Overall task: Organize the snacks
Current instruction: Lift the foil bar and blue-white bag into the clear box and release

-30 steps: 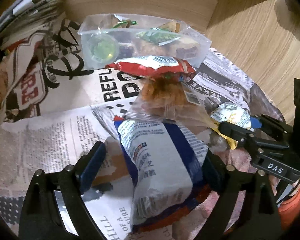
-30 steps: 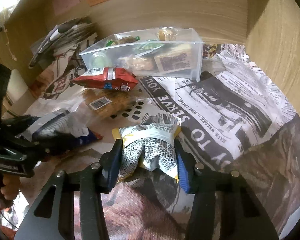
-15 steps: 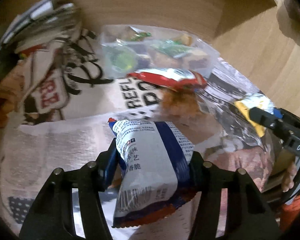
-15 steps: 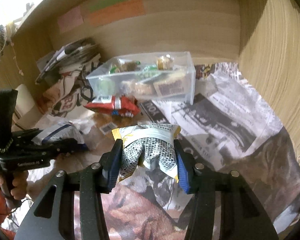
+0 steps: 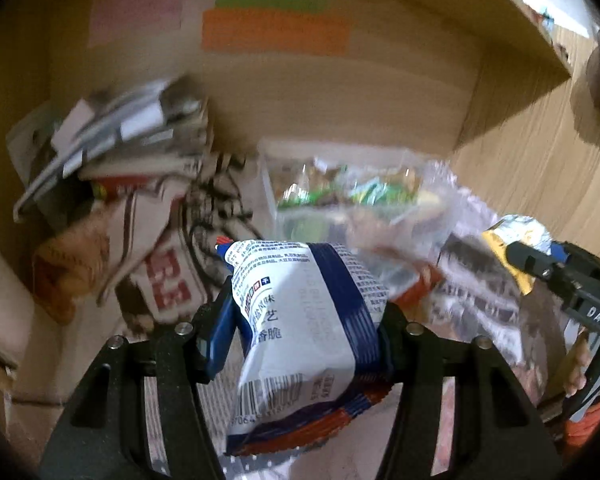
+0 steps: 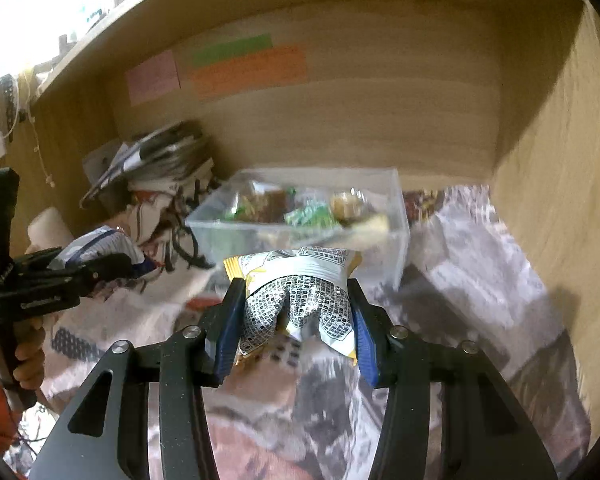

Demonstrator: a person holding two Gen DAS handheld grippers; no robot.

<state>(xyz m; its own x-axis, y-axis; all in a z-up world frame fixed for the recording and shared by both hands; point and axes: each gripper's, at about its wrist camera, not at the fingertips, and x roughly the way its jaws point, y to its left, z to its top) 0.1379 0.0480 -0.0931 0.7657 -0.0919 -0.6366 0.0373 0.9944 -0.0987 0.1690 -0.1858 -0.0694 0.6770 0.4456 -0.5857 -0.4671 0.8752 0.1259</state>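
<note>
My left gripper [image 5: 304, 320] is shut on a white and blue snack bag [image 5: 300, 332] and holds it above the newspaper-print cloth [image 5: 168, 280]. My right gripper [image 6: 294, 312] is shut on a yellow and silver checkered packet [image 6: 300, 300], also lifted off the cloth. A clear plastic box [image 6: 300, 216] with several small snacks stands ahead against the wooden back wall; the left wrist view shows the box [image 5: 352, 196] blurred. In the left wrist view the right gripper [image 5: 540, 268] appears at the right edge, and the left gripper [image 6: 100, 268] shows at the left of the right wrist view.
A red snack bag [image 5: 420, 284] lies in front of the box, mostly hidden behind the held bag. A pile of papers [image 6: 156, 152] sits in the back left corner. Wooden walls close in behind and on the right. A person's hand [image 6: 24, 360] holds the left gripper.
The left gripper closed on the blue and white bag and lifted it off the cloth. The right gripper, holding its packet throughout, also rose. Both views tilted up toward the back wall.
</note>
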